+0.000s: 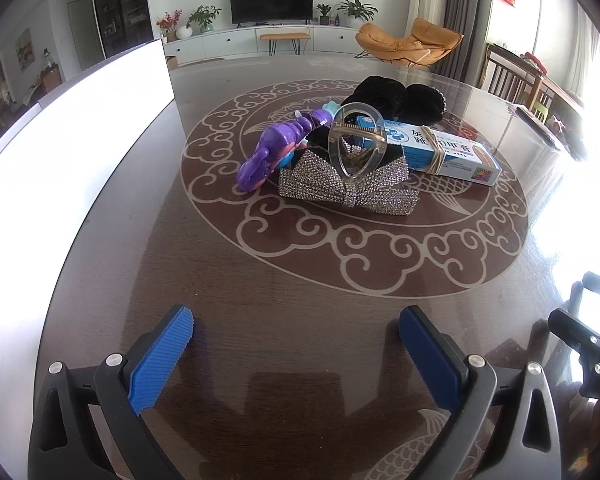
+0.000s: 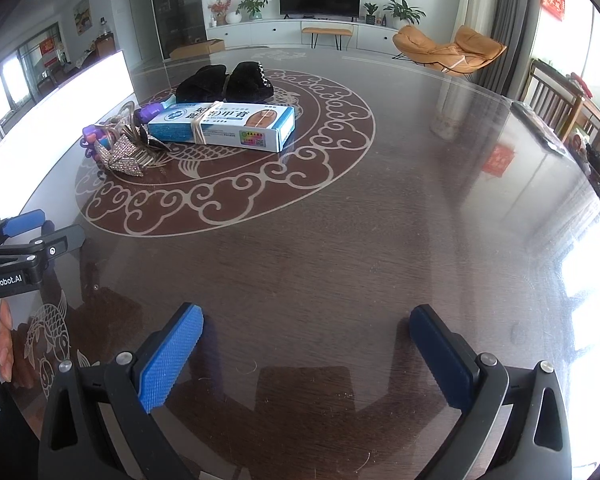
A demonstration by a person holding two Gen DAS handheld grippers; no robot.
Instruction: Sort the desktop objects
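Note:
A pile of small objects lies in the middle of the dark patterned table (image 1: 300, 320). A rhinestone bow clip (image 1: 348, 186) is in front, with a clear plastic hair claw (image 1: 358, 140) standing on it. A purple toy (image 1: 272, 148) leans at the left. A blue-and-white box (image 1: 444, 150) bound with rubber bands lies at the right, and a black fabric piece (image 1: 396, 98) is behind. My left gripper (image 1: 296, 342) is open, well short of the pile, with nothing between its fingers. My right gripper (image 2: 306, 346) is also open and empty. The box (image 2: 224, 126) and the bow clip (image 2: 126, 158) lie far ahead to its left.
A bright white panel (image 1: 80, 136) stands along the table's left side. The left gripper's body (image 2: 16, 248) and a hand (image 2: 4, 340) show at the right wrist view's left edge. A dark flat object (image 2: 540, 128) lies near the table's right rim, with chairs beyond it.

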